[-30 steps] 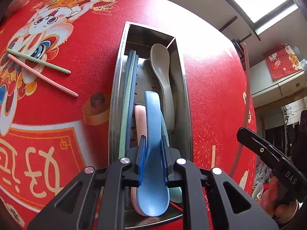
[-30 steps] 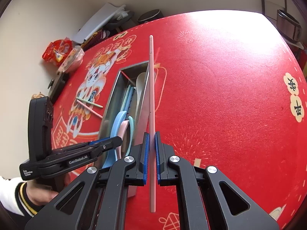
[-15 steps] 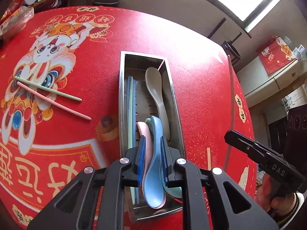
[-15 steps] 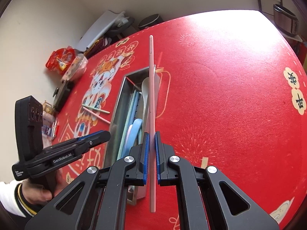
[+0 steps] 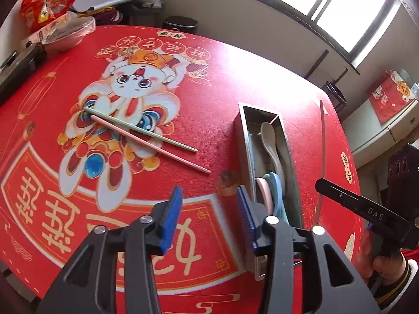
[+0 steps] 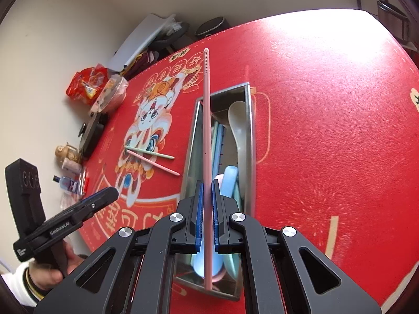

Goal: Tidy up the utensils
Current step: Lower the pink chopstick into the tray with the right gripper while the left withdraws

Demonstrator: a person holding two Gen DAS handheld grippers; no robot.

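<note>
Three loose chopsticks [image 6: 149, 154], four spoons [image 6: 239, 136]

- My table [image 5: 222, 83] wears a red cloth printed with a cartoon lion-dance figure [image 5: 125, 120].
- At eleven o'clock on the table edge sits a clear bowl [image 5: 70, 30], and just behind it a red snack bag [image 5: 45, 2].
- At nine o'clock lies a black flat case [image 5: 18, 70].
- At twelve o'clock, beyond the table, stands a dark round bin [image 5: 180, 24].
- At one o'clock I see a bright window [image 5: 337, 2].
</note>
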